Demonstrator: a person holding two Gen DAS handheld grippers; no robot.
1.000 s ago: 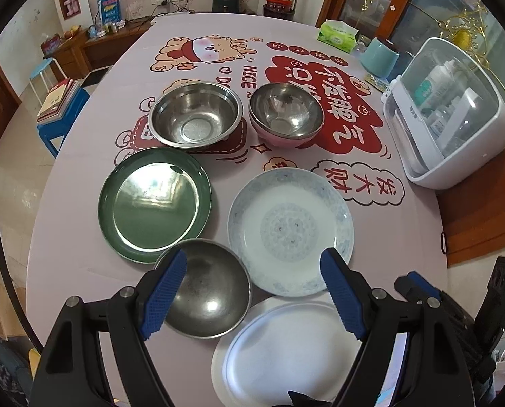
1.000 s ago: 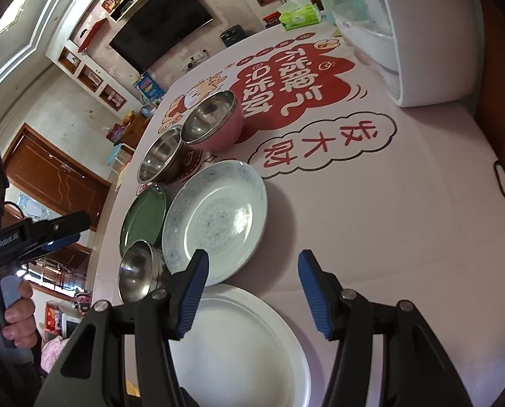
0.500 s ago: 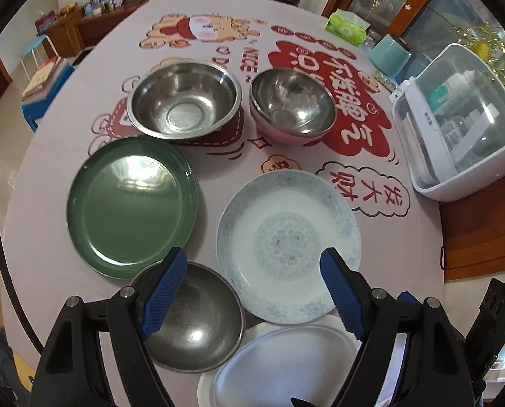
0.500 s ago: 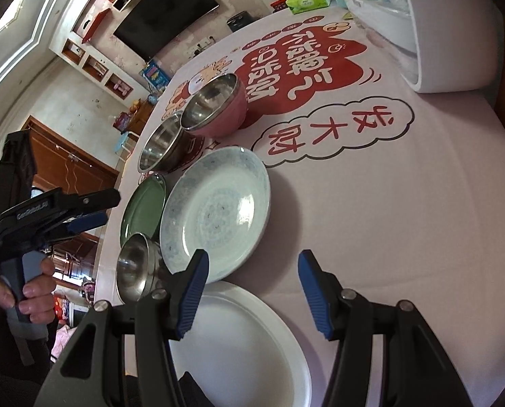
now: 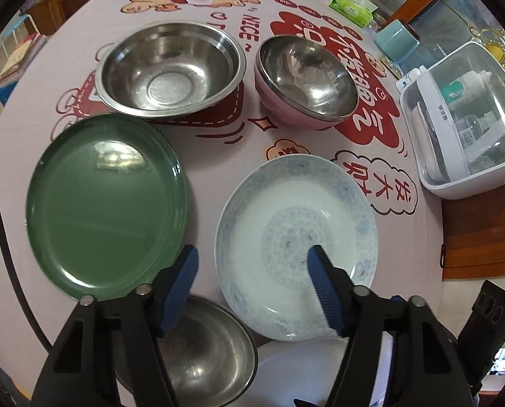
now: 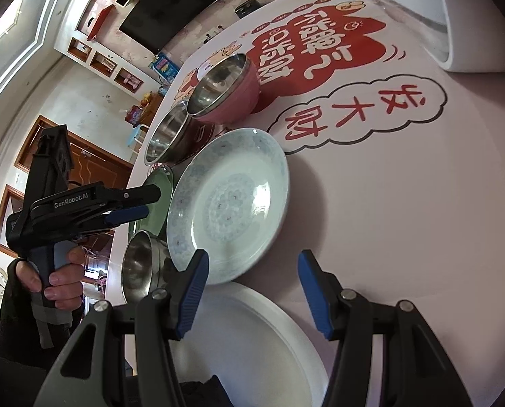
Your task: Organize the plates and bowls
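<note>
A green plate (image 5: 103, 207), a blue-patterned white plate (image 5: 296, 237), a plain white plate (image 6: 249, 349), a small steel bowl (image 5: 205, 356), a wide steel bowl (image 5: 169, 68) and a pink steel-lined bowl (image 5: 306, 78) sit on the pink table. My left gripper (image 5: 254, 271) is open and empty, hovering above the gap between the green and patterned plates. My right gripper (image 6: 252, 288) is open and empty over the white plate's far rim, near the patterned plate (image 6: 228, 203). The left gripper also shows in the right wrist view (image 6: 133, 203).
A white dish-sterilizer box (image 5: 466, 118) stands at the table's right edge. A teal cup (image 5: 396, 42) and a green tissue pack (image 5: 352, 1) sit at the far right. The table edge and a wooden cabinet (image 5: 483, 237) lie to the right.
My left gripper has moved forward and lower over the dishes, so the plates and bowls look larger. It now appears nearer in the right wrist view. The right gripper barely moved.
</note>
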